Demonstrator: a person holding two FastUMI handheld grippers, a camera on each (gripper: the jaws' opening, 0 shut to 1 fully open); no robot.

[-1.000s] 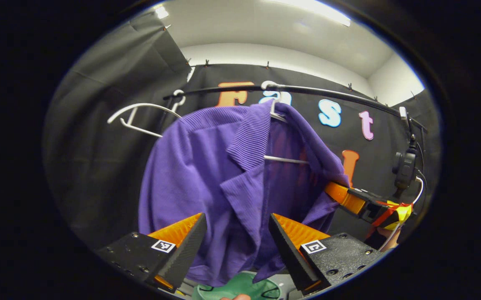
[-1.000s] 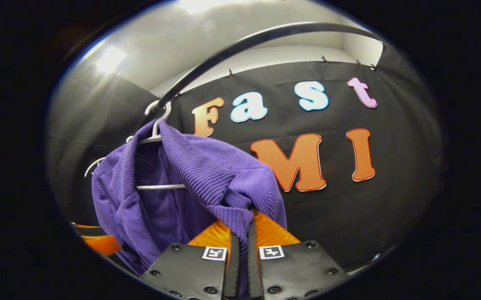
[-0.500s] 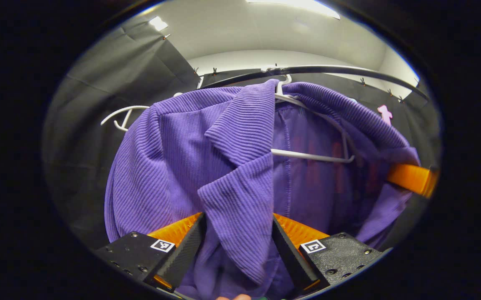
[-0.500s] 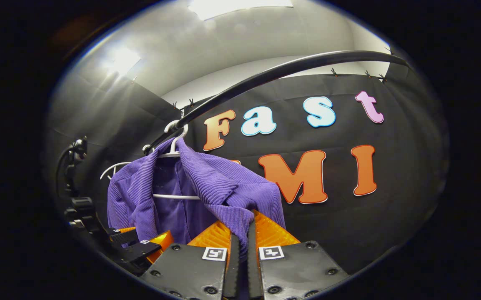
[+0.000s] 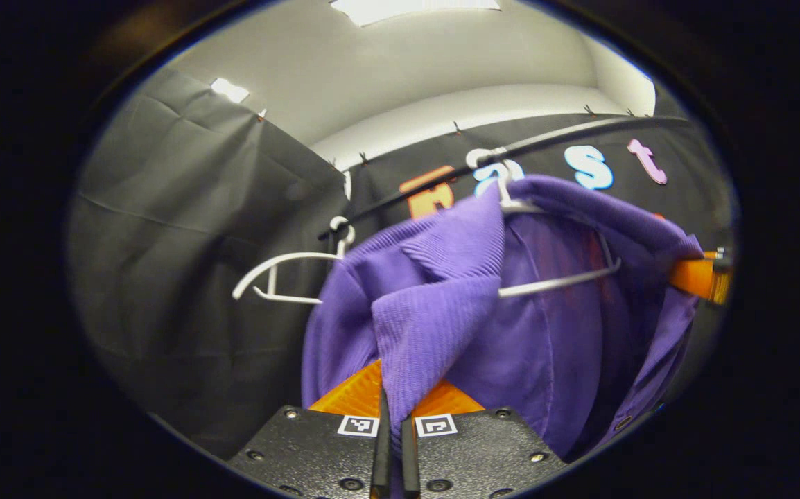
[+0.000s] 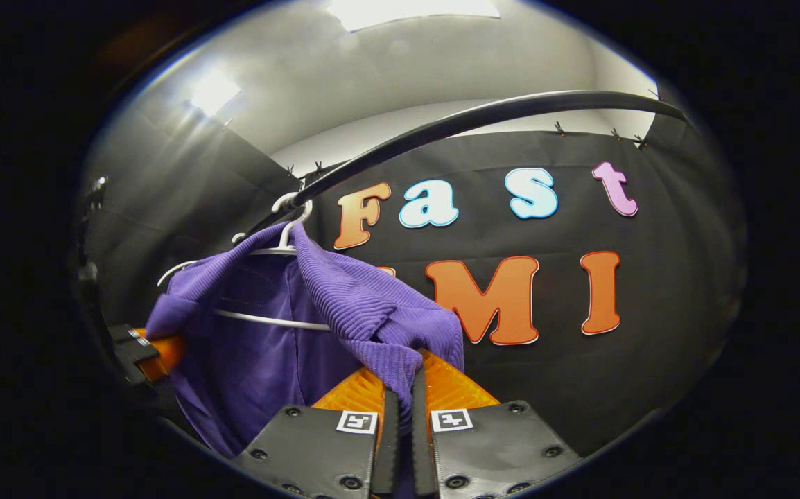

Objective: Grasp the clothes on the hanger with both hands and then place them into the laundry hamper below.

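A purple ribbed garment (image 5: 545,346) hangs on a white hanger (image 5: 559,281) hooked over a black rail (image 5: 580,132). My left gripper (image 5: 392,416) is shut on the garment's front edge, and the cloth runs down between its fingers. In the left gripper view, the right gripper (image 5: 701,277) holds the garment's far side. In the right gripper view, my right gripper (image 6: 403,388) is shut on a fold of the same garment (image 6: 344,298). The left gripper (image 6: 154,350) shows at the garment's left edge, below the hanger (image 6: 268,320).
An empty white hanger (image 5: 282,277) hangs on the rail just left of the garment. The rail (image 6: 476,121) arcs overhead in the right gripper view. Black cloth walls close in behind and to the left.
My left gripper moved onto the garment's front edge and went from open to shut on it. The right gripper has kept its hold.
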